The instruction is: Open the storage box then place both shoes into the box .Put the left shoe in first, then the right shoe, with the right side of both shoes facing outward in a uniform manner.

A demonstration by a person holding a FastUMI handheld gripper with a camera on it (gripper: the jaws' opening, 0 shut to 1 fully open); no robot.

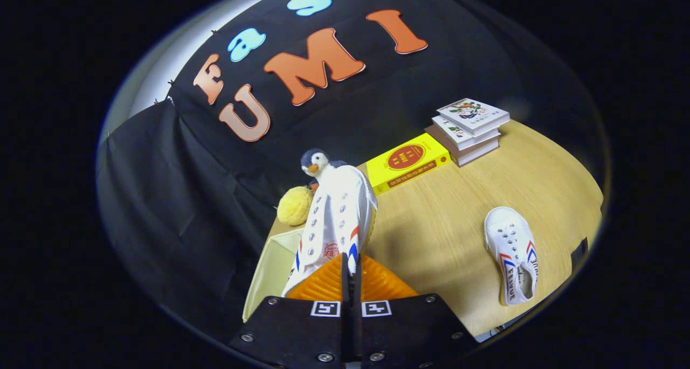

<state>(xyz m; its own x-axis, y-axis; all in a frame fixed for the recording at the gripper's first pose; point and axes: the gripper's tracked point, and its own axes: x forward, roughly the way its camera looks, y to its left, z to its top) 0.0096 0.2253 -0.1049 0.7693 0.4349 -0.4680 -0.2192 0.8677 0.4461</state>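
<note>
A pale yellow-green storage box (268,272) sits at the near-left edge of the light wooden table (458,207), partly hidden behind the held shoe. Beyond it, against the black cloth wall, rests a fuzzy yellow ball (294,205), and just beside that stands a plush penguin toy (316,164) with a dark head and orange beak. The gripper (349,272) has its two fingers drawn almost together, pinching the rim of a white canvas lace-up shoe with red and blue side stripes (335,218); the shoe points away from the fingers, lifted over the box's edge. Farther right lies a yellow hardcover book with a red round emblem (408,161), then a stack of three pale books (468,127). Well apart on the table's right side lies a second white canvas shoe with red and blue stripes (512,253), sole down.
</note>
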